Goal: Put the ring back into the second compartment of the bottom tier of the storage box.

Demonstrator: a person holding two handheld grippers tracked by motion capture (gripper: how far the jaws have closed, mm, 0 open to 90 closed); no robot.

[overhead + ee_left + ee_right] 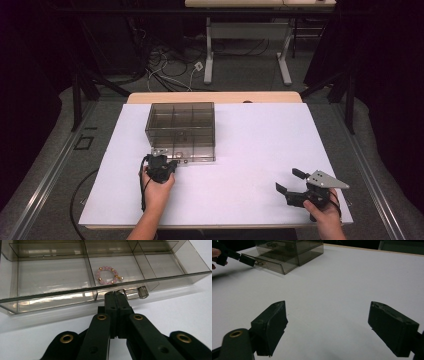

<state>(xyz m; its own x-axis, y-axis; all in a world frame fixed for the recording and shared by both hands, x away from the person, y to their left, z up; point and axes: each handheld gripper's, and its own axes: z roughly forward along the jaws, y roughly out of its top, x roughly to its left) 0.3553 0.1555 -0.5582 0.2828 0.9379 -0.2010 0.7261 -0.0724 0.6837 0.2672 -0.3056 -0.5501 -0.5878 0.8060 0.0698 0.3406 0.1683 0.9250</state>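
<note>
1. My left tool (115, 293) has its jaws pinched tight together on the small metal knob (124, 292) at the front of the drawer (50, 293). The drawer is drawn part way out of the smoked-plastic organizer box (181, 125), which sits toward the far left of the white bench (260, 145).

2. The grip is only on the knob's tip. If I pull at an angle rather than straight back, I judge the jaws could slide off and the drawer would stop dead or jerk.

3. The box looks light and nothing holds it down. My right tool (296, 188) hovers wide open over bare bench near me, well apart from the box. A hard pull could drag the whole box toward me instead of sliding the drawer.

4. A pink bead bracelet (108, 275) with gold beads lies in a middle compartment of the drawer, just behind its front wall. A sudden tug or stop could make it skid against a divider; a pull too far could bring the drawer clean out and tip it onto the bench.

5. If I lift while pulling, the drawer front would tilt up and may bind in its slot.

6. When I go for the bracelet with the right tool, the compartment is narrow, so the wide jaws could strike the dividers or the front wall unless I narrow them first.
</note>
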